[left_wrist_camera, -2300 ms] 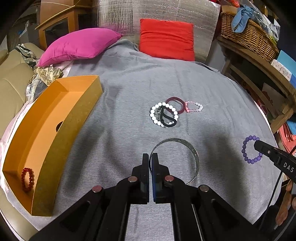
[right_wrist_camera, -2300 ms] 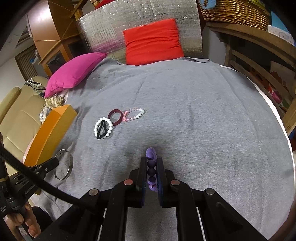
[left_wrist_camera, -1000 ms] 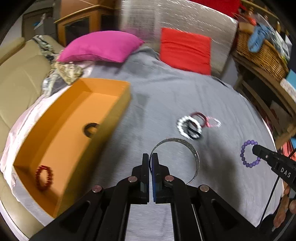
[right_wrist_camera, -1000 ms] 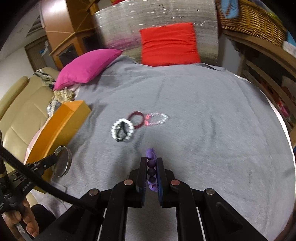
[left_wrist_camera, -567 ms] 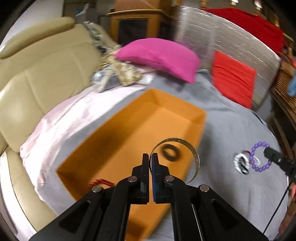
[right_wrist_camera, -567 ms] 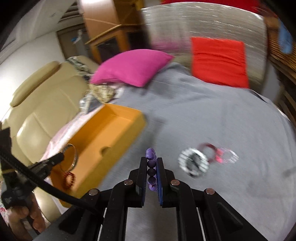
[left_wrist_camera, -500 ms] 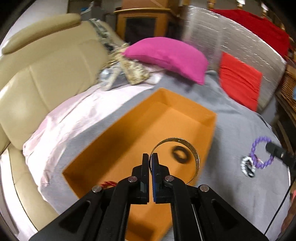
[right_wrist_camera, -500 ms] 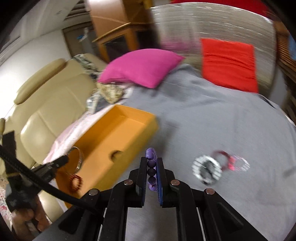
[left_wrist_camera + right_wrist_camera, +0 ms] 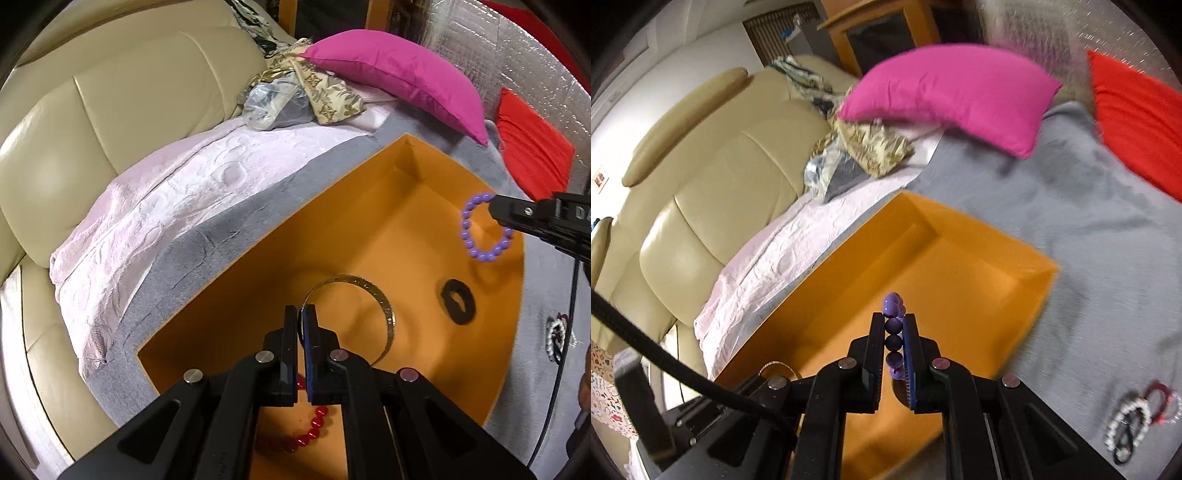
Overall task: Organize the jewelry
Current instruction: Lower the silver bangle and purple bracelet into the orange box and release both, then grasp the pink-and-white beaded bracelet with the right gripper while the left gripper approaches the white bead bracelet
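Observation:
My left gripper is shut on a thin silver bangle and holds it over the orange box. A red bead bracelet lies on the box floor under its fingers. In that view my right gripper comes in from the right, shut on a purple bead bracelet that hangs over the box's far end. In the right wrist view my right gripper pinches the purple bead bracelet above the orange box. A white bead bracelet with other rings lies on the grey cloth.
A beige leather sofa flanks the box on the left, with a pink sheet over its edge. A magenta pillow and a red pillow lie behind. The box wall has a dark cut-out hole. Grey cloth spreads to the right.
Both grippers swung left from over the grey cloth to above the orange box, each still holding its bracelet. The left one also sank closer to the box floor.

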Demonstrator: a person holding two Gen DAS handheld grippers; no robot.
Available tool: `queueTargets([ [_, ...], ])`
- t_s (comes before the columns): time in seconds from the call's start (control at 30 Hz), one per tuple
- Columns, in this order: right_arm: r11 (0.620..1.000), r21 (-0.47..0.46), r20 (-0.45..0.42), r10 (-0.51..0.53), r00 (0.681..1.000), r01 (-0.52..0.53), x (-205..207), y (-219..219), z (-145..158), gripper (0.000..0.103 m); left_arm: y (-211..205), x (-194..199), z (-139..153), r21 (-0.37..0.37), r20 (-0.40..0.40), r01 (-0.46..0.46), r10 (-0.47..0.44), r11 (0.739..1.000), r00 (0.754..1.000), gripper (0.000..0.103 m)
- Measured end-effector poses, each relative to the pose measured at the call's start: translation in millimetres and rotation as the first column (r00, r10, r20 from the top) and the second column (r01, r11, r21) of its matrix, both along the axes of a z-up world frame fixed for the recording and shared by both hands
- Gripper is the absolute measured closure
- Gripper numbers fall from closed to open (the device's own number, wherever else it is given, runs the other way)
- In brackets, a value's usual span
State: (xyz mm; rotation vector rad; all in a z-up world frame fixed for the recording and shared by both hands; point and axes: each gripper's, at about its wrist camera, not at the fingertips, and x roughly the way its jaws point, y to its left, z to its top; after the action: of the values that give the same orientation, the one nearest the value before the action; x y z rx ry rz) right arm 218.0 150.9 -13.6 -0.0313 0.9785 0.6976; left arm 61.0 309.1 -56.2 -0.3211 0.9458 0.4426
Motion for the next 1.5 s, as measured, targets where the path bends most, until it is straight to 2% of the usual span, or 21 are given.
queueTargets([
  [0.03, 1.0, -0.001, -0.004, 0.001, 1.0, -0.001, 4, 4, -4, 0.092, 2, 1, -1, 0.001, -0.005, -0.011, 0.011, 1.0, 1.0, 0.099],
  [0.1, 1.0, -0.004, -0.008, -0.017, 1.0, 0.017, 10, 7, -10, 0.076, 5, 1, -1, 0.006, -0.012, -0.019, 0.019, 1.0, 1.0, 0.098],
  [0.13, 1.0, 0.003, -0.013, -0.028, 1.0, 0.028, 12, 5, -12, 0.062, 7, 0, -1, 0.014, -0.014, -0.022, 0.022, 1.0, 1.0, 0.096],
  [0.17, 0.999, 0.011, -0.014, -0.036, 0.999, 0.036, 14, 2, -12, 0.055, 8, -1, 0, 0.026, -0.016, -0.027, 0.027, 0.999, 0.999, 0.088],
  [0.2, 0.999, 0.017, -0.012, -0.041, 0.999, 0.042, 14, -2, -11, 0.053, 8, -2, 1, 0.041, -0.016, -0.035, 0.036, 0.999, 0.999, 0.073],
  [0.23, 0.998, 0.027, -0.009, -0.048, 0.999, 0.048, 12, -10, -10, 0.053, 7, -6, 5, 0.053, -0.007, -0.044, 0.045, 0.998, 0.999, 0.064],
  [0.27, 0.998, 0.031, -0.007, -0.053, 0.999, 0.053, 11, -14, -7, 0.052, 7, -9, 8, 0.062, 0.004, -0.052, 0.052, 0.997, 0.999, 0.049],
  [0.3, 0.997, 0.042, -0.001, -0.061, 0.998, 0.061, 8, -22, -4, 0.052, 6, -11, 12, 0.074, 0.016, -0.063, 0.062, 0.995, 0.998, 0.04],
  [0.33, 0.996, 0.054, 0.006, -0.069, 0.998, 0.069, 4, -32, 0, 0.05, 5, -14, 17, 0.087, 0.027, -0.073, 0.071, 0.994, 0.997, 0.039],
  [0.5, 0.988, 0.089, 0.049, -0.13, 0.99, 0.125, -23, -96, 18, 0.044, -8, -29, 37, 0.104, 0.069, -0.085, 0.078, 0.991, 0.995, 0.039],
  [0.67, 0.968, 0.091, 0.059, -0.239, 0.969, 0.233, -55, -175, 14, 0.038, -40, -34, 53, 0.112, 0.12, -0.061, 0.047, 0.992, 0.992, 0.037],
  [0.73, 0.958, 0.063, 0.062, -0.282, 0.957, 0.278, -66, -205, 5, 0.038, -62, -34, 56, 0.114, 0.13, -0.026, 0.011, 0.993, 0.991, 0.035],
  [0.87, 0.927, -0.011, 0.046, -0.374, 0.926, 0.375, -81, -264, -18, 0.028, -108, -28, 53, 0.119, 0.129, 0.063, -0.078, 0.991, 0.989, 0.033],
  [1.03, 0.882, -0.061, 0.021, -0.466, 0.884, 0.467, -91, -325, -44, 0.028, -170, -11, 34, 0.13, 0.071, 0.213, -0.223, 0.968, 0.972, 0.033],
  [1.23, 0.84, -0.061, -0.005, -0.54, 0.842, 0.539, -86, -371, -55, 0.028, -214, -5, 17, 0.116, 0.035, 0.307, -0.312, 0.945, 0.949, 0.033],
  [1.5, 0.815, -0.057, -0.052, -0.579, 0.814, 0.576, -56, -380, -59, 0.028, -218, -6, 4, 0.106, 0.009, 0.316, -0.319, 0.943, 0.948, 0.033],
])
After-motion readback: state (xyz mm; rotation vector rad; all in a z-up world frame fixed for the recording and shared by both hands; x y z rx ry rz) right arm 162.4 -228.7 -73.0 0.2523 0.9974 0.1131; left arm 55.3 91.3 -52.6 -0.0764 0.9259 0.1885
